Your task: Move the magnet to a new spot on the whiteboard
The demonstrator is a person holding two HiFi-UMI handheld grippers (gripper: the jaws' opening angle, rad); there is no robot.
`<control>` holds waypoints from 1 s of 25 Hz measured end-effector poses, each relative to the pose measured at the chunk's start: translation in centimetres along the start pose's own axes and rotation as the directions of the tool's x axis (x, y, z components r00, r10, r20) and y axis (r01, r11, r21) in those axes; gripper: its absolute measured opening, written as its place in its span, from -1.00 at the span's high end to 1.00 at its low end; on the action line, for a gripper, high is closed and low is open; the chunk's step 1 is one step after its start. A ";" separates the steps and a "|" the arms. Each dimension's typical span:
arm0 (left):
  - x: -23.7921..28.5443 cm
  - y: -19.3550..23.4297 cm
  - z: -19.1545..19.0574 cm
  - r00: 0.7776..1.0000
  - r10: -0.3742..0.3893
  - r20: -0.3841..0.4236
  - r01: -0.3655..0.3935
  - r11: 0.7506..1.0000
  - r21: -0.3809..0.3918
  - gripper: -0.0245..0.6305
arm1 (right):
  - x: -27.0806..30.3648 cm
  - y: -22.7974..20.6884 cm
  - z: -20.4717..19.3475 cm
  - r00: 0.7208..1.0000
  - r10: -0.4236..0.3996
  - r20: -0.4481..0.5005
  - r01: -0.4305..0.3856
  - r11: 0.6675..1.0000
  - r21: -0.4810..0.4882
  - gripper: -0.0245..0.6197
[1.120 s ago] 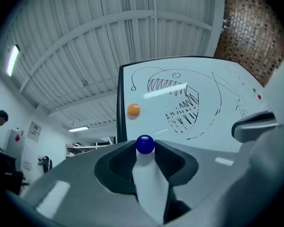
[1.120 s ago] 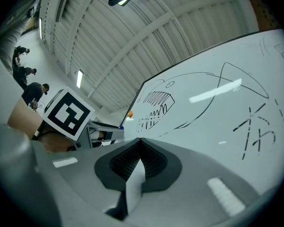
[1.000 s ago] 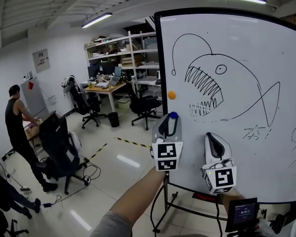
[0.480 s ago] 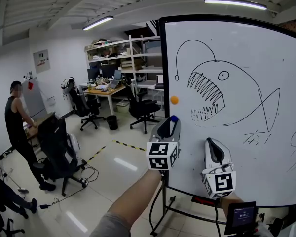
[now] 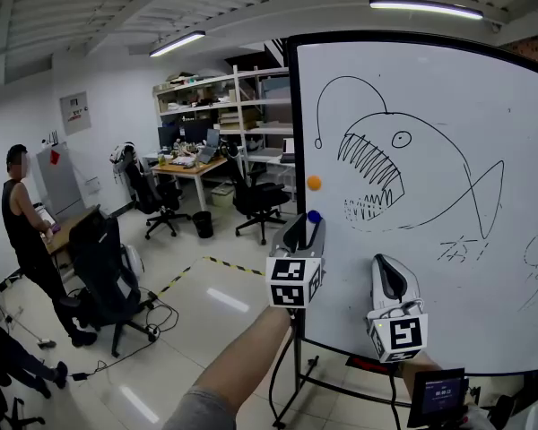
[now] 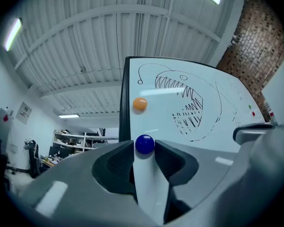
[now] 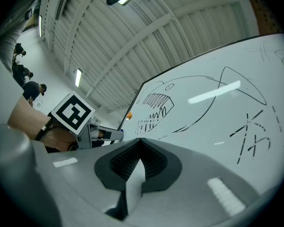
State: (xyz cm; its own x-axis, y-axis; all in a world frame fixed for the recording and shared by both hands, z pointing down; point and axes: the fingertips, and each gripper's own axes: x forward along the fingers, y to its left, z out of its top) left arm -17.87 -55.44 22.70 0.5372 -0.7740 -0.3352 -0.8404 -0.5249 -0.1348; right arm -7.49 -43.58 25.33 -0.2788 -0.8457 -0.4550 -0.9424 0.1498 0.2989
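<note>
The left gripper (image 6: pixel 145 148) is pinching the blue magnet (image 6: pixel 145 144) at its jaw tips. The right gripper (image 7: pixel 140 140) is hanging beside it, closed and empty.

One whiteboard (image 5: pixel 448 267); one fish drawing (image 5: pixel 403 173) on it; two round magnets, one blue magnet (image 5: pixel 314 216) and one orange magnet (image 5: pixel 314 183); two grippers, the left gripper (image 6: pixel 144 146) and the right gripper (image 7: pixel 141 142); three office chairs (image 5: pixel 103 262) (image 5: pixel 152 191) (image 5: pixel 255 195); two ceiling lights (image 5: pixel 175 41) (image 5: pixel 426 8).

Blue magnet (image 6: pixel 145 144): round, glossy. You are gripping it between your left gripper's (image 5: pixel 311 226) jaw tips, near the left edge of the upright whiteboard (image 5: pixel 448 294).
</note>
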 end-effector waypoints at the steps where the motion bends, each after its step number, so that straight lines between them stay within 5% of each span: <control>1: 0.0 0.0 0.0 1.000 0.001 -0.001 -0.001 1.000 0.001 0.54 | -0.1 -0.1 -0.1 1.000 -0.003 -0.003 0.003 1.000 0.001 0.94; 9: -1.1 -1.4 -0.4 1.000 0.015 0.017 -0.016 0.999 0.044 0.52 | -1.4 -1.2 -0.7 0.999 -0.028 -0.024 0.029 1.000 0.009 0.94; 13: -2.1 -3.1 -0.6 1.000 0.009 0.022 -0.010 0.998 0.062 0.76 | -2.6 -2.1 -0.7 0.999 -0.043 -0.033 0.044 0.999 0.017 0.94; 15: -2.8 -4.7 -0.8 0.999 -0.005 0.033 0.002 0.997 0.078 0.93 | -3.4 -2.9 -0.7 0.998 -0.055 -0.036 0.056 0.998 0.019 0.94; 19: -3.5 -9.0 -1.5 0.998 -0.048 0.042 0.042 0.992 0.117 0.93 | -5.2 -5.1 -0.9 0.996 -0.079 -0.041 0.080 0.997 0.023 0.94; 25: -3.4 -17.9 -2.6 0.988 -0.150 0.027 0.148 0.987 0.062 0.93 | -10.4 -9.9 -1.1 0.986 -0.147 -0.072 0.148 0.989 0.011 0.94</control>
State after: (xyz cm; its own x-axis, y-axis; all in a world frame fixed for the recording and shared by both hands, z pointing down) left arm -4.43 -44.30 28.67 0.6550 -0.6767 -0.3363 -0.7545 -0.6105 -0.2409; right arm 4.95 -36.86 28.01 -0.1227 -0.8934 -0.4322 -0.9753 0.0281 0.2189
